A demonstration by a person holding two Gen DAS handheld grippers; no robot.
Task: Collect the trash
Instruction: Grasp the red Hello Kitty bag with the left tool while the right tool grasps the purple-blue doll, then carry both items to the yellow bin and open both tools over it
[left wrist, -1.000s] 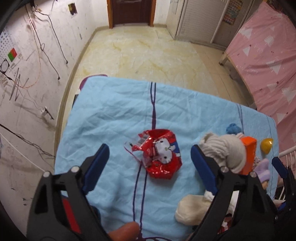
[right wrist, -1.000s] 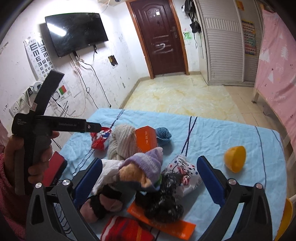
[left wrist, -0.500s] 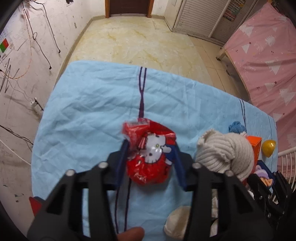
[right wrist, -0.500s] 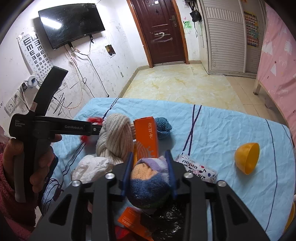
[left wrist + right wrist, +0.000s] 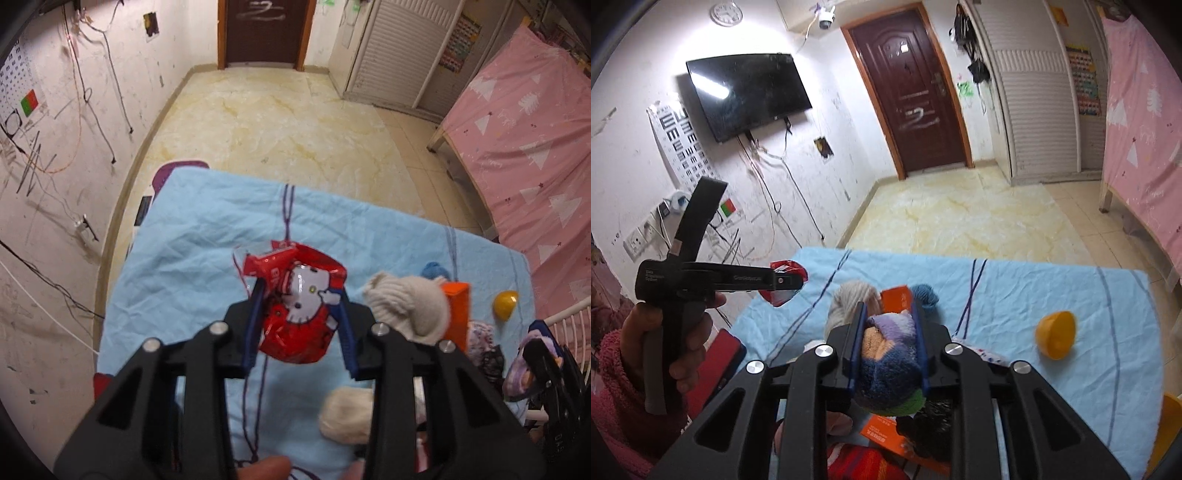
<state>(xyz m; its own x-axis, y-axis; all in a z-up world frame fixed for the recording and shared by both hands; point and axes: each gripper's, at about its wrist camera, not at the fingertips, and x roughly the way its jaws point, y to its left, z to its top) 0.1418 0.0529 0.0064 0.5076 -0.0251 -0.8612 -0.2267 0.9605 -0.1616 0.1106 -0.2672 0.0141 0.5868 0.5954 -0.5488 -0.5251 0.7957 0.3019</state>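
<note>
Left wrist view: a crumpled red Hello Kitty wrapper (image 5: 297, 314) sits pinched between the blue fingers (image 5: 255, 325) of the left gripper (image 5: 300, 295), lifted clear of the light-blue cloth (image 5: 192, 258) that covers the tabletop. Its torn top edge sticks out past the fingertips, toward the far edge of the cloth. Just to the right of the wrapper lies a cream yarn bundle (image 5: 410, 306), with an orange box (image 5: 457, 314) touching its right side and a small blue yarn ball (image 5: 435, 270) beyond it. Farther right of the wrapper, near the cloth's edge, rests a yellow half-shell (image 5: 505, 303). Nearer the camera than the wrapper lies a crumpled white tissue (image 5: 345, 413).

Seen from the right wrist, the right gripper (image 5: 888, 325) has its fingers (image 5: 856, 339) closed narrowly on a plush toy wearing a purple and blue knitted hat (image 5: 890, 350), held above an orange leaflet (image 5: 882, 432) and a black crumpled bag (image 5: 931, 421). The wrapper shows far to the left there, in the left gripper's grasp, above the cloth's left edge.
</note>
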